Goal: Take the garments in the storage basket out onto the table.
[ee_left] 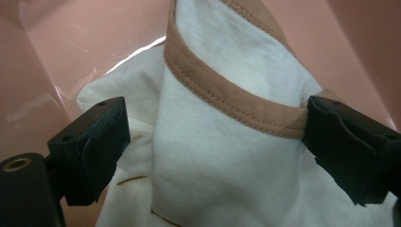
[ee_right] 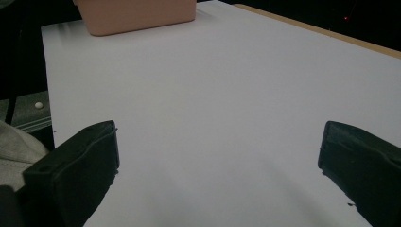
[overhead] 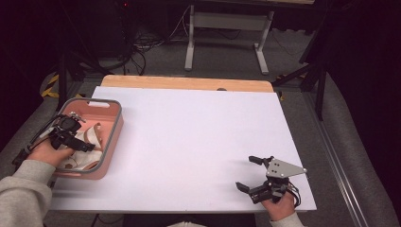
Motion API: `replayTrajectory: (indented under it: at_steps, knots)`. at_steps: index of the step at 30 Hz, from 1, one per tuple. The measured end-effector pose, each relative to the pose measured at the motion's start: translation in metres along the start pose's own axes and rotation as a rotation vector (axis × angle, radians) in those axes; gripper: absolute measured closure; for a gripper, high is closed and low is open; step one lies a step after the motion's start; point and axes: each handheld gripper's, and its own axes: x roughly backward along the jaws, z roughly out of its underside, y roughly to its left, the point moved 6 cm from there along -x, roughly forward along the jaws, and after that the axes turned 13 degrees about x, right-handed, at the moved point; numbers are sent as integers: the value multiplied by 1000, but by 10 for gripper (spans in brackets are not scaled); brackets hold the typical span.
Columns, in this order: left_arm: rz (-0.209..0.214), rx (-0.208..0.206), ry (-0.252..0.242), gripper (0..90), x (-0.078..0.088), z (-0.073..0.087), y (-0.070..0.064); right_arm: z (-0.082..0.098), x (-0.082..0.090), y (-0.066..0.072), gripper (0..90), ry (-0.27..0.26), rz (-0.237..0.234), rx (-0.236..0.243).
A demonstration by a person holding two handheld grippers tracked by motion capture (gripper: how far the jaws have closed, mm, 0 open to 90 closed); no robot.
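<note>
White cloth (ee_left: 227, 156) in the pink bin (overhead: 113, 127) lies between the spread left claw (ee_left: 215, 137) jaws.

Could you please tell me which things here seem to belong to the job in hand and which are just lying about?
Likely in the job:
pink bin
white cloth
left gripper, open around the cloth
right gripper, open

Just about:
metal stand
floor cables

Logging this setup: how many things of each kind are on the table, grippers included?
Black two-jaw grippers: 2, left and right
Pink plastic bin with grey rim: 1
White cloth with tan trim, in the bin: 1
Total: 4
</note>
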Motion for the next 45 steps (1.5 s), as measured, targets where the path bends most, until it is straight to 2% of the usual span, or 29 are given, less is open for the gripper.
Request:
replayTrajectory:
  at_steps: [13, 17, 19, 22, 28, 31, 35, 39, 42, 45]
  knots:
    - [23, 20, 42, 203, -6, 1, 1, 0, 0, 1, 4, 1, -3, 2]
    - [36, 20, 52, 282, -7, 1, 1, 0, 0, 1, 4, -1, -3, 4]
    - [51, 30, 62, 294, -8, 2, 1, -1, 0, 1, 4, -1, -2, 4]
    - [54, 42, 71, 346, -9, 2, 1, -1, 0, 1, 4, -1, -4, 7]
    - [52, 32, 83, 480, -10, 2, 2, -1, 0, 1, 4, -3, -7, 8]
    - [61, 46, 83, 545, -9, 2, 1, -1, 0, 2, 4, -1, -7, 10]
    - [58, 37, 88, 646, -8, 2, 1, -1, 0, 2, 4, 0, -8, 10]
    - [44, 35, 78, 674, -7, 2, 2, -1, 0, 2, 4, 0, -8, 11]
    - [19, 18, 73, 682, -7, 2, 1, -1, 0, 2, 4, 3, -6, 11]
    - [7, 26, 66, 695, -6, 2, 1, -1, 0, 2, 4, 3, -5, 12]
